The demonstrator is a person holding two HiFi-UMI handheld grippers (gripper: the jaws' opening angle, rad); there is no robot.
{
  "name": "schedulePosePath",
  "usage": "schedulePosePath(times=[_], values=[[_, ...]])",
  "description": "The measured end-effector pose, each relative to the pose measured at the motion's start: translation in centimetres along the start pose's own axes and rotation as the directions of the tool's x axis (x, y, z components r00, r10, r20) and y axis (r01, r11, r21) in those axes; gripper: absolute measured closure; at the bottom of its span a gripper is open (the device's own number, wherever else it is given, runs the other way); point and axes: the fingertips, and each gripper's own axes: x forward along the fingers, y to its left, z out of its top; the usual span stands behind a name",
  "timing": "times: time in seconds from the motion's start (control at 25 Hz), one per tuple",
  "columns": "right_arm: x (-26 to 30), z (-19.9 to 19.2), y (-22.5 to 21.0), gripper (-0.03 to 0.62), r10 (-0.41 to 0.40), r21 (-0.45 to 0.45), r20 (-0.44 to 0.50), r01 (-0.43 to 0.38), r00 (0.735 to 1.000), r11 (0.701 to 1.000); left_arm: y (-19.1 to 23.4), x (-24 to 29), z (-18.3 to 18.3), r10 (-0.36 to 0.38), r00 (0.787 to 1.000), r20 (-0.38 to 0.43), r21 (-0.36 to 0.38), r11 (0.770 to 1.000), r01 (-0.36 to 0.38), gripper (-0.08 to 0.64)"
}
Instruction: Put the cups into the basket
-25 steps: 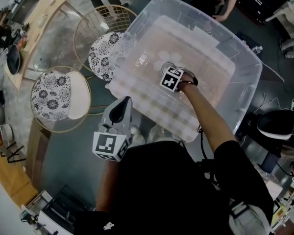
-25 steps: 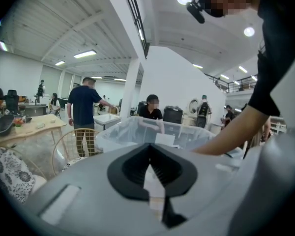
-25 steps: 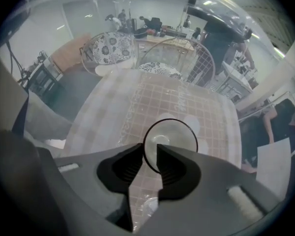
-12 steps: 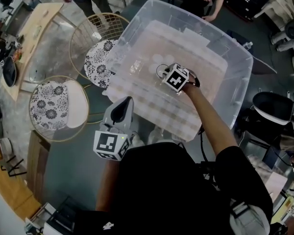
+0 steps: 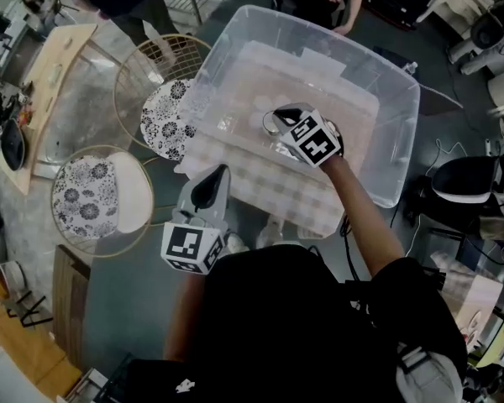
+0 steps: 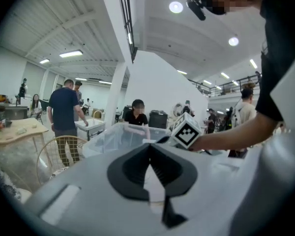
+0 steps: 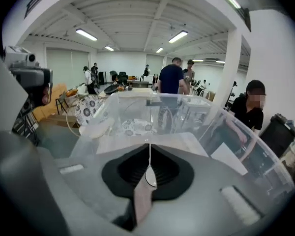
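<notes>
The right gripper [image 7: 149, 154], whose jaws have just been closing, is clenched above the clear tub [image 5: 401, 99]. A thin pale sliver between its pads reads as the wall of a clear cup [image 5: 270, 123], which shows as a faint ring at its tip in the head view. Such a cup is probably light, thin-walled, slick and easy to crush, so a gentle pinch on the rim wall suits it. The left gripper [image 6: 150, 149] is closed on nothing, near the person's body. Two wire baskets [image 5: 139, 65] stand left of the tub. The cup's body nearly vanishes against the tub, and any others inside are hard to make out.
</notes>
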Motion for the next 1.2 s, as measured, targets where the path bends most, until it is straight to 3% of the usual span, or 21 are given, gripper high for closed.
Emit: schedulePosePath(times=[0.36, 0.88, 1.04, 1.2], values=[[-7.1, 4.6, 2.5, 0.589, -0.11, 0.123, 0.23, 0.084, 0.967, 0.989, -1.2, -1.0, 0.9, -0.084, 0.996, 0.026, 0.009, 0.996, 0.083, 0.557], [-14.3, 7.5, 10.7, 0.591, -0.197, 0.098, 0.404, 0.172, 0.893, 0.98, -3.1, -4.9, 1.1, -0.14, 0.988, 0.062, 0.026, 0.99, 0.138, 0.557], [-15.5, 7.4, 13.2, 0.591, -0.204, 0.112, 0.463, 0.172, 0.863, 0.979, -3.7, -6.2, 0.7, -0.163, 0.984, 0.067, 0.037, 0.986, 0.161, 0.557], [-16.4, 7.6, 15.8, 0.591, -0.188, 0.157, 0.533, 0.122, 0.825, 0.98, -4.0, -7.6, 0.6, -0.175, 0.982, 0.074, 0.044, 0.984, 0.173, 0.557]])
